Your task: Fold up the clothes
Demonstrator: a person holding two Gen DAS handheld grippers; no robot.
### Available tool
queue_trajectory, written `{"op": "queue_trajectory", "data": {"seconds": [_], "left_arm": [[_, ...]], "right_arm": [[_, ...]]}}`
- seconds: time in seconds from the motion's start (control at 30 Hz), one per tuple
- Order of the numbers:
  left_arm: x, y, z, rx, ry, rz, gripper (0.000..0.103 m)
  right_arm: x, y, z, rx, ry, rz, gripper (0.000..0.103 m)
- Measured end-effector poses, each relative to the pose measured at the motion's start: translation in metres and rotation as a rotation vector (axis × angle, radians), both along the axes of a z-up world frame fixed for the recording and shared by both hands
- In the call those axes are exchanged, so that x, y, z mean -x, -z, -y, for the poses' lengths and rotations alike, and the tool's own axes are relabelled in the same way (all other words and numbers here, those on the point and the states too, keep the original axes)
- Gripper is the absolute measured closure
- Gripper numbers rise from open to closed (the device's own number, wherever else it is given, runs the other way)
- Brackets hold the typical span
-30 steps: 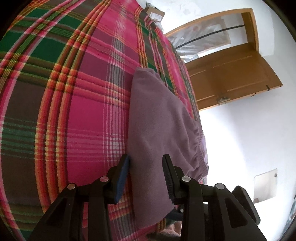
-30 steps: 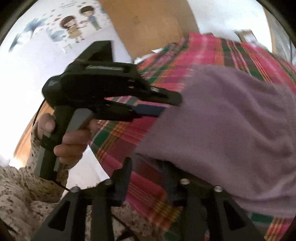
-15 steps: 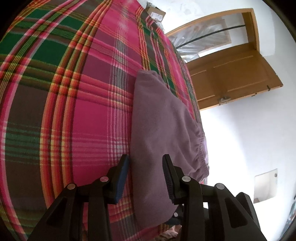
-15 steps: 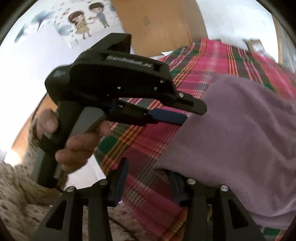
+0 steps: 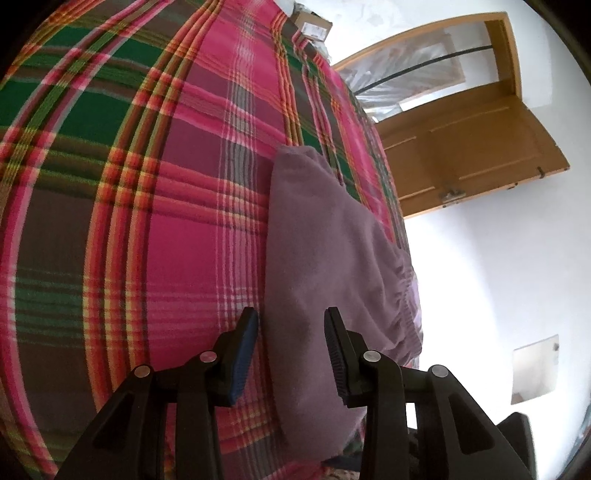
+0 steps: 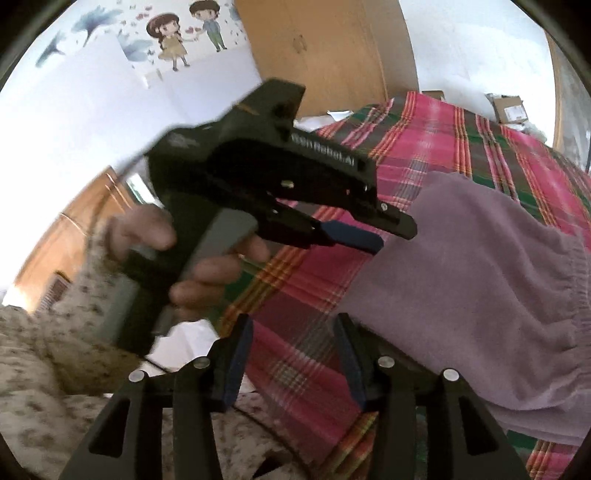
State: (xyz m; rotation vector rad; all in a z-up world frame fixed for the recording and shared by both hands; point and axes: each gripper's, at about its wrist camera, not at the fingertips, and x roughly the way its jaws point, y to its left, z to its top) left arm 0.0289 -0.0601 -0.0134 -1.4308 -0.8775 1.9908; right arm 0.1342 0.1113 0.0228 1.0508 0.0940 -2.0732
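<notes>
A folded purple garment [image 5: 325,258] with a gathered elastic band lies on the pink and green plaid bedspread [image 5: 166,221], near its right edge. My left gripper [image 5: 290,326] hovers open over the garment's near end, and its fingers [image 5: 245,332] straddle the left fold edge. The right wrist view shows the same garment [image 6: 480,280] at right. There my right gripper [image 6: 293,330] is open just off its near corner, over the bedspread [image 6: 295,332], holding nothing. A hand [image 6: 207,273] holds the left gripper [image 6: 388,236] at the garment's left edge.
An open wooden door [image 5: 469,155] stands beyond the bed's right side. Cardboard boxes [image 5: 312,22] sit past the far end of the bed. A wooden wardrobe [image 6: 325,55] and a wall with cartoon stickers [image 6: 184,33] are behind. A patterned sleeve [image 6: 48,350] fills the lower left.
My right gripper has drawn back from under the garment's corner and now stands free of it. The left gripper rose slightly and stayed open over the garment.
</notes>
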Motion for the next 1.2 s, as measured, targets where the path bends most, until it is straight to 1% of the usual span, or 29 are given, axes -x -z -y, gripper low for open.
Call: {"op": "queue_trajectory", "data": {"seconds": [0.07,0.2,0.3,0.43,0.5,0.57,0.6,0.7,0.83,0.97,1.07,1.1,1.13,1.2], "left_arm": [[0.001,-0.001,0.000,0.002,-0.002,0.001,0.066],[0.001,-0.001,0.001,0.007,0.002,0.003,0.066],[0.002,-0.003,0.001,0.016,0.005,0.006,0.066],[0.003,-0.005,0.000,0.033,0.004,0.004,0.066],[0.005,-0.005,0.002,0.038,-0.002,0.006,0.066],[0.007,-0.008,0.004,0.050,-0.018,-0.003,0.066],[0.009,-0.009,0.004,0.054,-0.021,-0.008,0.066],[0.016,-0.010,0.002,0.052,-0.012,-0.019,0.065],[0.022,-0.004,-0.003,0.035,0.003,-0.001,0.063],[0.030,-0.004,-0.006,0.018,0.002,0.010,0.063],[0.036,-0.003,-0.011,0.008,0.000,0.018,0.063],[0.038,-0.003,-0.012,0.005,-0.002,0.021,0.063],[0.040,-0.003,-0.014,0.003,-0.003,0.025,0.063],[0.043,-0.004,-0.018,0.003,-0.001,0.024,0.061]], "right_arm": [[-0.005,-0.005,-0.010,0.002,0.018,-0.024,0.056],[-0.008,-0.019,-0.023,0.028,0.087,-0.108,0.056],[-0.002,-0.010,-0.008,-0.051,0.128,-0.165,0.056],[0.007,0.011,0.023,-0.137,0.075,-0.155,0.054],[0.002,0.019,0.031,-0.209,0.077,-0.190,0.053],[0.004,0.026,0.038,-0.270,0.095,-0.198,0.053],[0.005,0.028,0.039,-0.284,0.107,-0.196,0.053],[0.006,0.030,0.032,-0.283,0.140,-0.189,0.053],[0.007,0.032,0.024,-0.256,0.157,-0.169,0.053],[0.003,0.036,0.025,-0.273,0.151,-0.189,0.053],[0.004,0.038,0.025,-0.288,0.160,-0.204,0.063],[0.006,0.037,0.024,-0.288,0.169,-0.207,0.074],[0.008,0.036,0.023,-0.286,0.180,-0.208,0.088],[0.005,0.033,0.017,-0.254,0.191,-0.196,0.089]]}}
